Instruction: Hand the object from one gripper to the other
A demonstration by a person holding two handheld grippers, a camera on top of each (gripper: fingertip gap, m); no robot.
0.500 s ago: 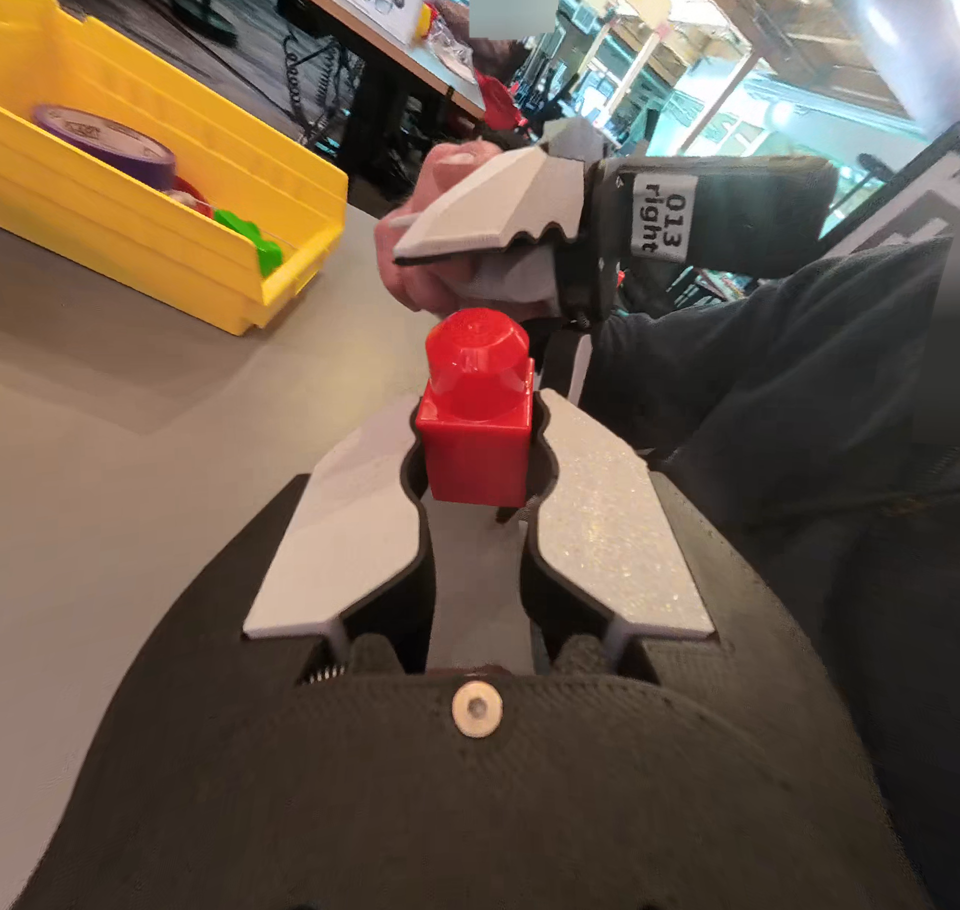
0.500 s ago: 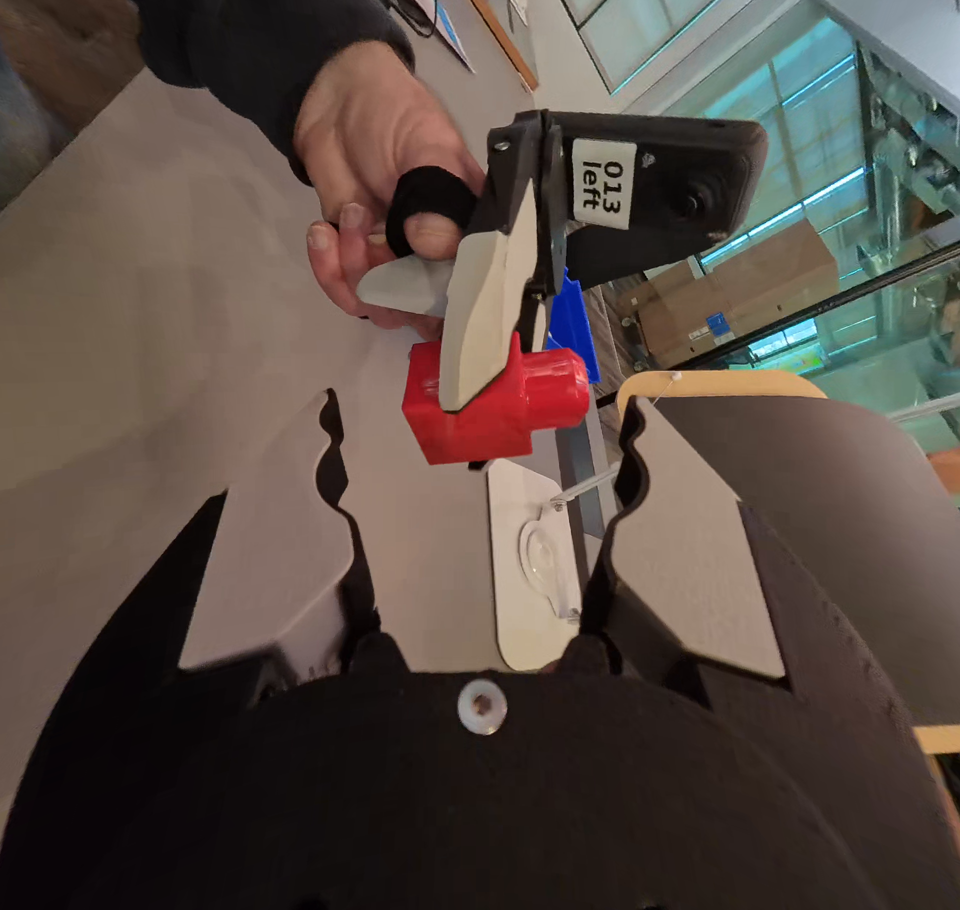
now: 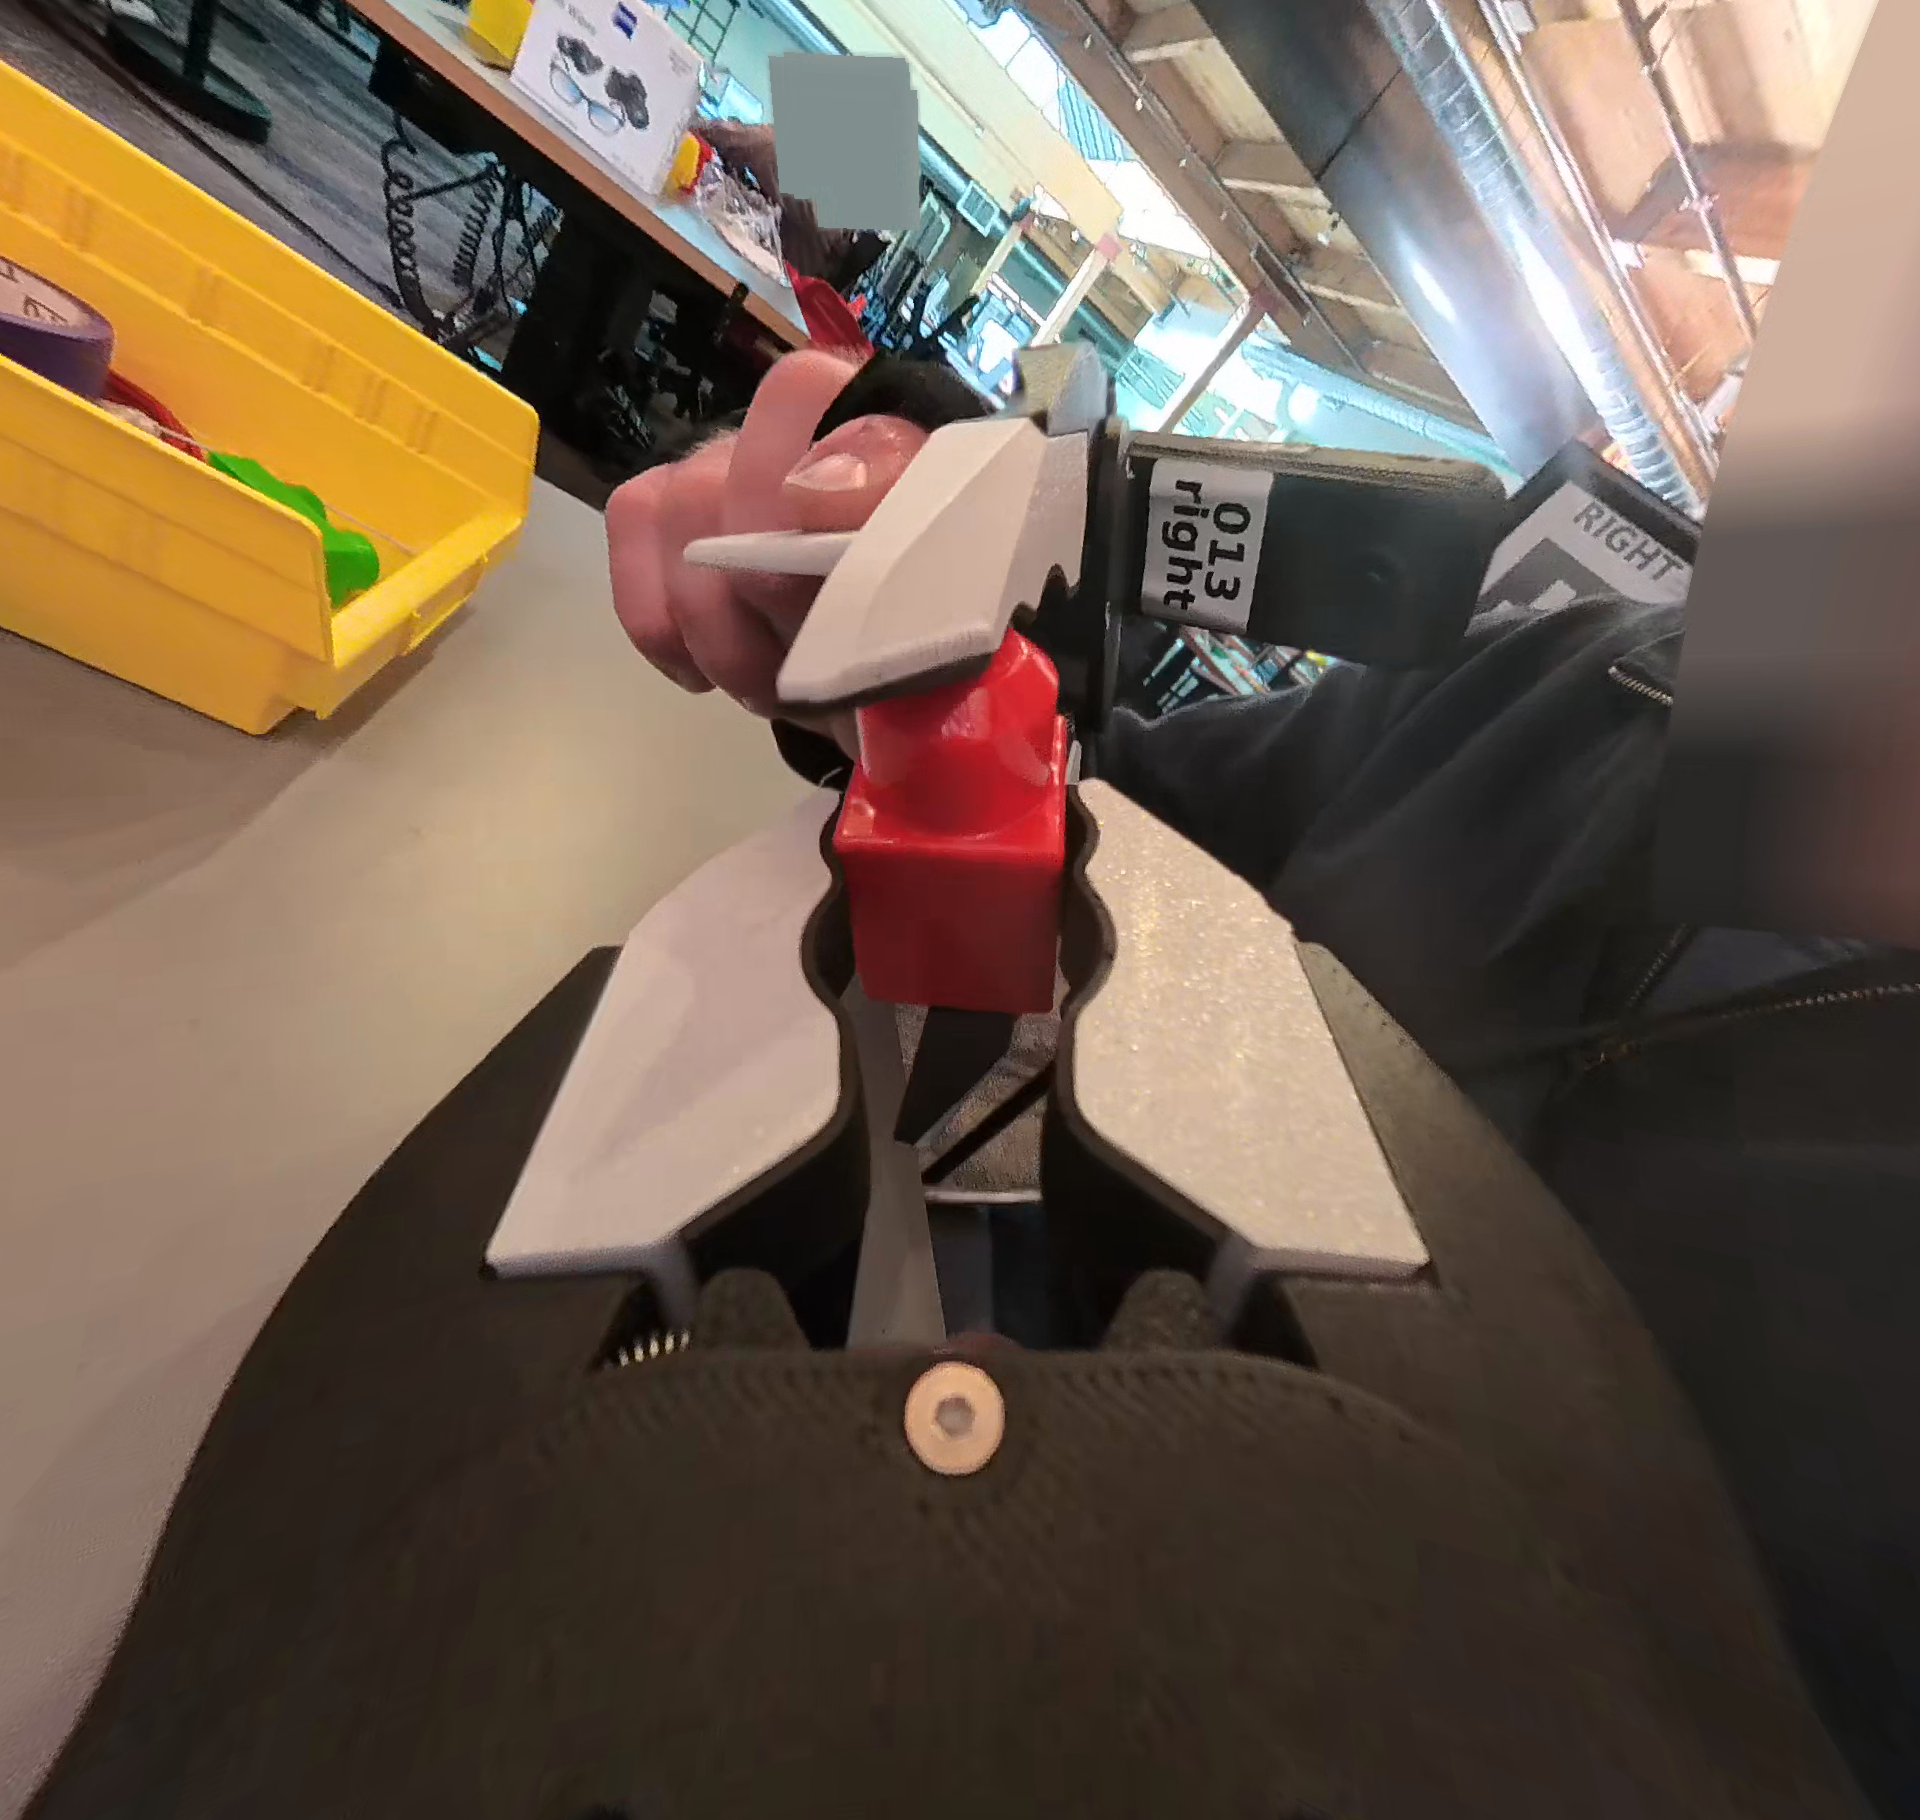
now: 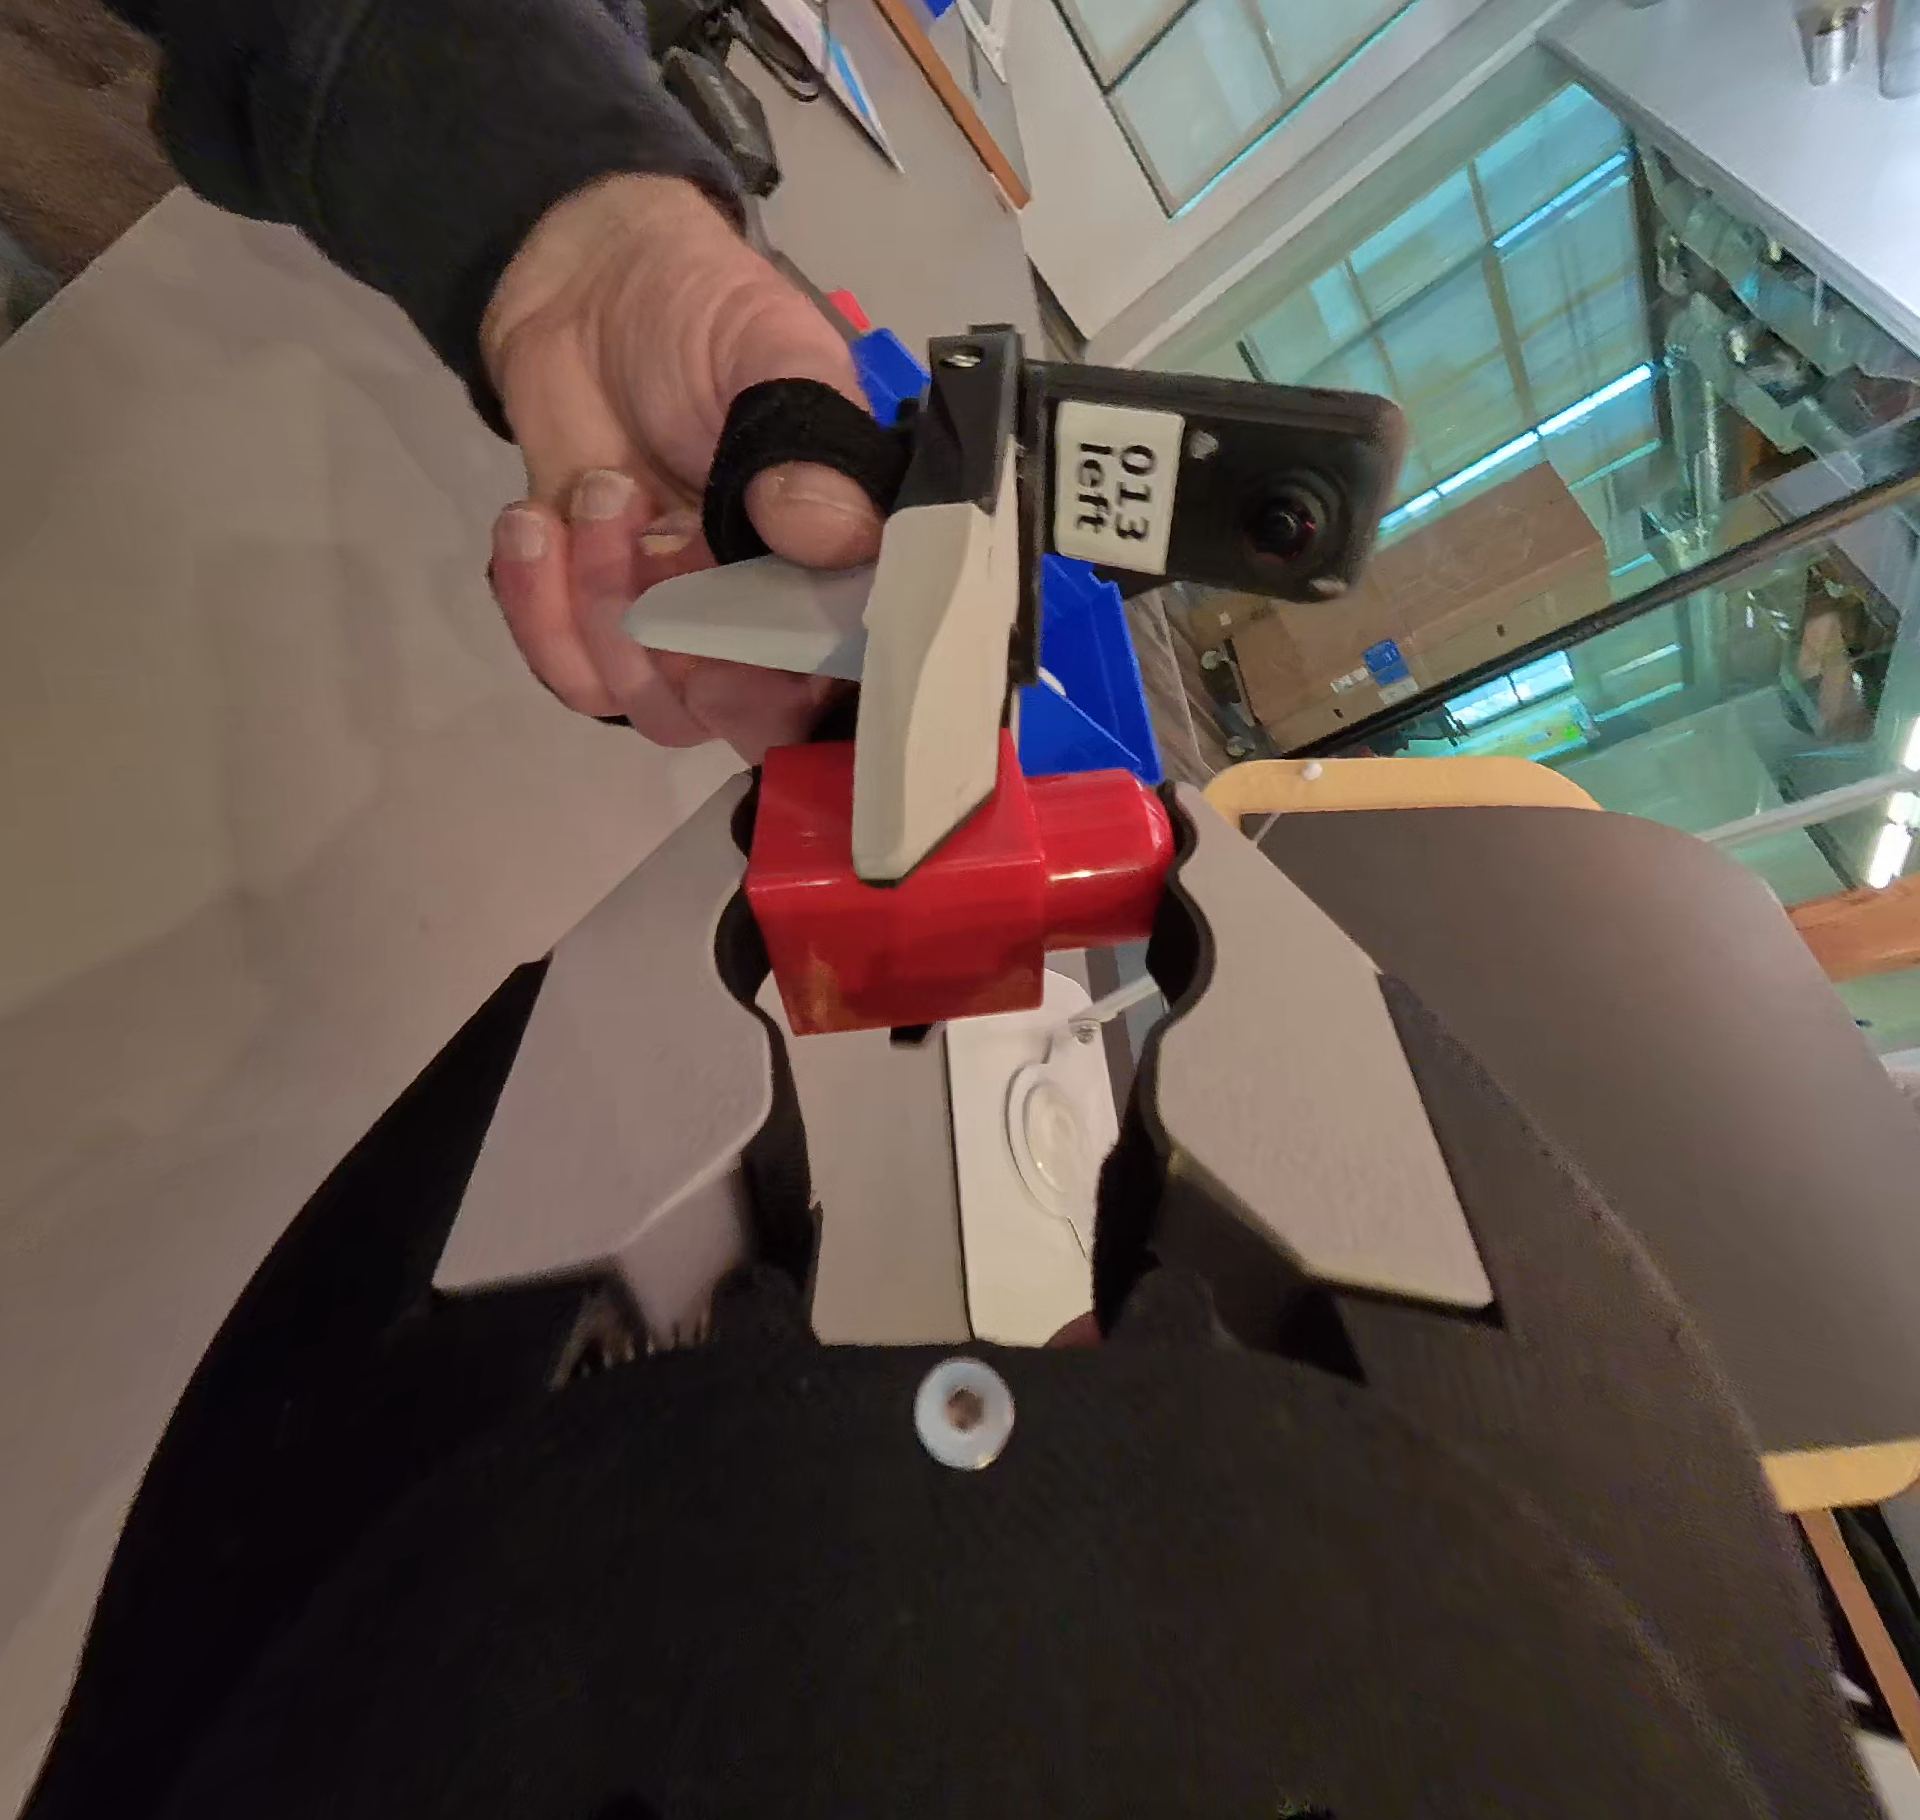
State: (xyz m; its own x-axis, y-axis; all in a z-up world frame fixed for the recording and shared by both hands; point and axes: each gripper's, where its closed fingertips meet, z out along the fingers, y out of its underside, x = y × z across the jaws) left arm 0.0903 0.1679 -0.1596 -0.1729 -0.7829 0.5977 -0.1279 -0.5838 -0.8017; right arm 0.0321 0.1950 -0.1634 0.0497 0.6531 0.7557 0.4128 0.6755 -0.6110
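A red block with a round stud (image 3: pixel 951 897) is held above the grey table. My left gripper (image 3: pixel 951 866) is shut on its square base, one finger on each side. In the right wrist view the block (image 4: pixel 914 918) lies sideways between the fingers of my right gripper (image 4: pixel 961 835). One jaw is against the base end and the other against the stud tip. In the left wrist view a right finger (image 3: pixel 914 565) lies over the stud. The left gripper's finger (image 4: pixel 935 710) crosses the block's front.
A yellow bin (image 3: pixel 260 399) with a purple tape roll (image 3: pixel 52 326) and a green piece (image 3: pixel 332 544) stands on the grey table (image 3: pixel 260 991) at the left. A blue bin (image 4: pixel 1091 669) lies behind the block. A dark chair back (image 4: pixel 1558 991) is at the right. Some 5 centimeters of space lies between my two pairs of fingers.
The right gripper has moved in onto the block and its jaws have closed from wide open to the block's two ends. The left gripper still holds the base.
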